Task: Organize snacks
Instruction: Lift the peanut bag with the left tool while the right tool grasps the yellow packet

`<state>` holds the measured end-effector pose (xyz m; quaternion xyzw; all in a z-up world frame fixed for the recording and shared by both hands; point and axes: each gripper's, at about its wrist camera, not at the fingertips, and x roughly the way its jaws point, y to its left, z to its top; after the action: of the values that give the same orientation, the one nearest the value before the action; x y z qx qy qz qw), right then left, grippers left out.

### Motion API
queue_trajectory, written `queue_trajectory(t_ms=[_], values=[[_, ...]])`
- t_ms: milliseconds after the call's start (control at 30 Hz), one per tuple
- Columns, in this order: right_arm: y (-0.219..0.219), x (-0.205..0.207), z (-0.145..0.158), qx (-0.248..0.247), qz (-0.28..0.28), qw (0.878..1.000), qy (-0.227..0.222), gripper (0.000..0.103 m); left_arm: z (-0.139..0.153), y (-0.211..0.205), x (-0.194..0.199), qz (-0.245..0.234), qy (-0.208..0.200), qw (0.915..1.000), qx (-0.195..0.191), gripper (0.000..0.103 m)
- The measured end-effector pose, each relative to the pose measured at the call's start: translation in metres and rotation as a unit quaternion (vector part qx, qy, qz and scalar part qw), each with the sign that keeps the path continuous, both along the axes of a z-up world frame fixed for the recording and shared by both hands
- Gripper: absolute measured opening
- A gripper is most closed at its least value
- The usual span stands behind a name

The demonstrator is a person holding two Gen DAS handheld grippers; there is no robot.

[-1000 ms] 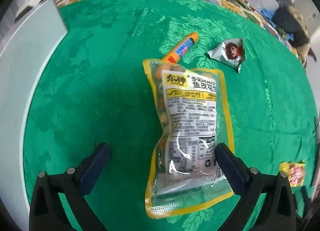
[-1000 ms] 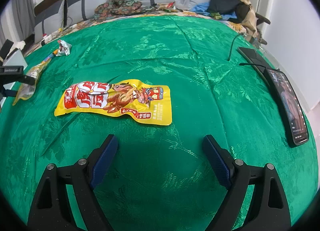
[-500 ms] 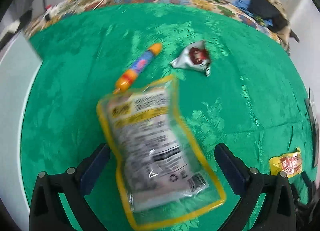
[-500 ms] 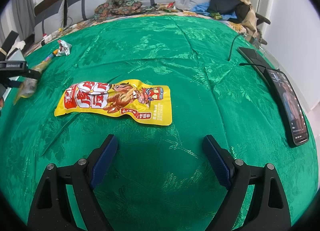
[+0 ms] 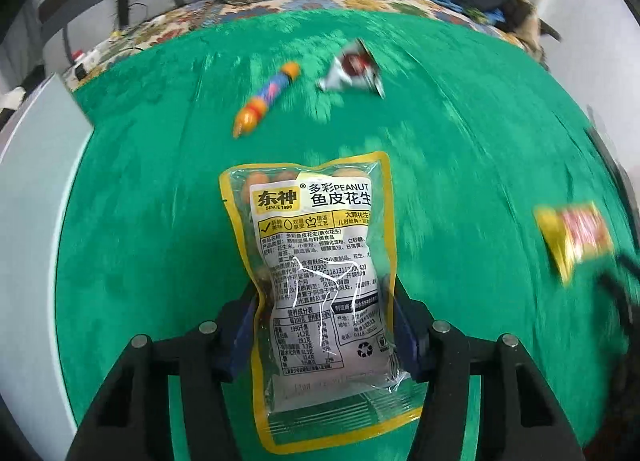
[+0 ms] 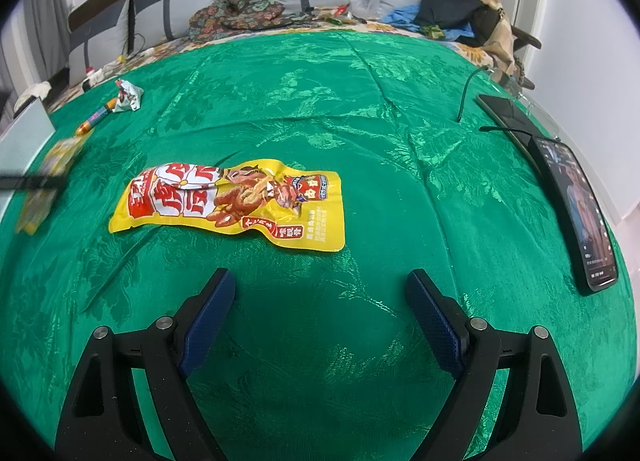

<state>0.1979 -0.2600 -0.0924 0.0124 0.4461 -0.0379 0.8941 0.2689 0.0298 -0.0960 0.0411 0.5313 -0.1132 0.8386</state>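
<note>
My left gripper [image 5: 324, 301] is shut on a yellow-edged clear peanut bag [image 5: 316, 261], held upright above the green cloth [image 5: 140, 221]. Beyond it lie an orange and blue stick snack [image 5: 266, 99] and a silver wrapper [image 5: 350, 69]. A yellow and red snack pack [image 5: 576, 237] lies at the right, blurred. In the right wrist view that yellow pack [image 6: 232, 201] lies flat ahead of my open, empty right gripper [image 6: 320, 297]. The peanut bag [image 6: 48, 177] shows blurred at the far left there, with the stick snack [image 6: 96, 117] and silver wrapper [image 6: 128, 95] behind.
A white box wall [image 5: 28, 189] stands at the left edge of the cloth. A phone [image 6: 580, 213] and a dark tablet with cables [image 6: 504, 113] lie along the right edge. Pillows, clothes and bags [image 6: 460, 9] are piled beyond the cloth.
My left gripper has closed on the peanut bag and lifted it, swinging to the right. The right gripper has not moved.
</note>
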Motion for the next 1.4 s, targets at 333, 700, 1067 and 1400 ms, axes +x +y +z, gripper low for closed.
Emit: queue_trajectory(t_ms=[333,700,1067,1400], values=[[-0.001,0.000,0.000,0.000,0.000,1.000,0.000,0.090,-0.020,0.020,-0.065,0.023,-0.086,0.9960,0.005,0.103],[-0.001,0.000,0.000,0.001,0.001,1.000,0.000,0.090,-0.023,0.019,-0.067,0.030,-0.094,0.9951,0.003,0.103],[-0.001,0.000,0.000,0.001,0.001,1.000,0.000,0.090,-0.022,0.020,-0.066,0.030,-0.094,0.9951,0.003,0.103],[-0.001,0.000,0.000,0.001,0.001,1.000,0.000,0.090,-0.022,0.020,-0.066,0.030,-0.094,0.9952,0.003,0.103]])
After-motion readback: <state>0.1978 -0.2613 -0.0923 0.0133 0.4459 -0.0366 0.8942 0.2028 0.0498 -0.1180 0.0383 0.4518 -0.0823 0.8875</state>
